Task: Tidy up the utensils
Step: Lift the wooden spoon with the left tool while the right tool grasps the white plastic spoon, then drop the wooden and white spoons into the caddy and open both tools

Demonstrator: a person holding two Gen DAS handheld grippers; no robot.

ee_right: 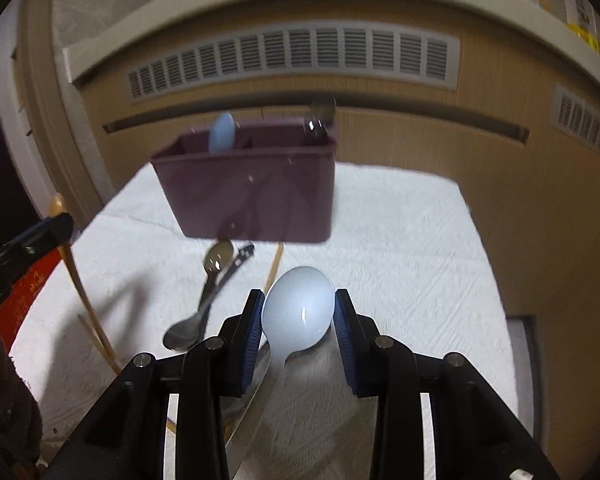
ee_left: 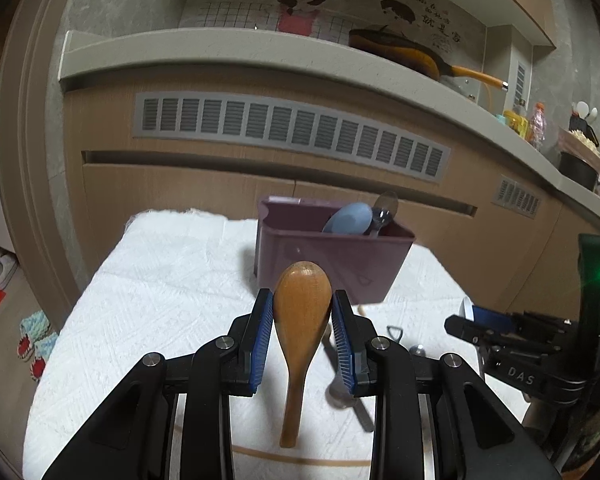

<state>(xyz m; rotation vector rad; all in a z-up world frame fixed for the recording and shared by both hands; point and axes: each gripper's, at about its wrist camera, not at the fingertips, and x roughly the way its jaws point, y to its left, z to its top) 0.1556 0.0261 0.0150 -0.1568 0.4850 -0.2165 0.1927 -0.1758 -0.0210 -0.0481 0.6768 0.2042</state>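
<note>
1. Two grippers are at work over a white cloth (ee_left: 152, 280) spread in front of wooden kitchen cabinets.
2. The left gripper (ee_left: 302, 308) has its jaws narrowed onto the bowl of a wooden spoon (ee_left: 301, 320), blue pads pressing each side, the handle hanging down toward the camera.
3. The right gripper (ee_right: 298, 312) grips a pale, translucent plastic spoon (ee_right: 298, 308) by its bowl in the same way, pads on both sides and the handle trailing back underneath.
4. A purple bin (ee_right: 256, 192) stands on the cloth at the far end, ahead of both grippers and clear of them.
5. Inside the bin, a light blue spoon (ee_left: 350, 218) and a metal spoon (ee_left: 384, 210) lean with their bowls sticking up above the rim; from the right wrist view they sit in separate sections.
6. On the cloth between the bin and the grippers lie more utensils: a metal spoon (ee_right: 204, 296) with a dark tool (ee_right: 240, 258) beside it, and thin wooden sticks (ee_right: 88, 304) off to the left.
7. From the left wrist view, the right gripper (ee_left: 470, 320) sits off to the right, above the cloth.
8. A pan with an orange handle (ee_left: 420, 58) rests on the counter above.
</note>
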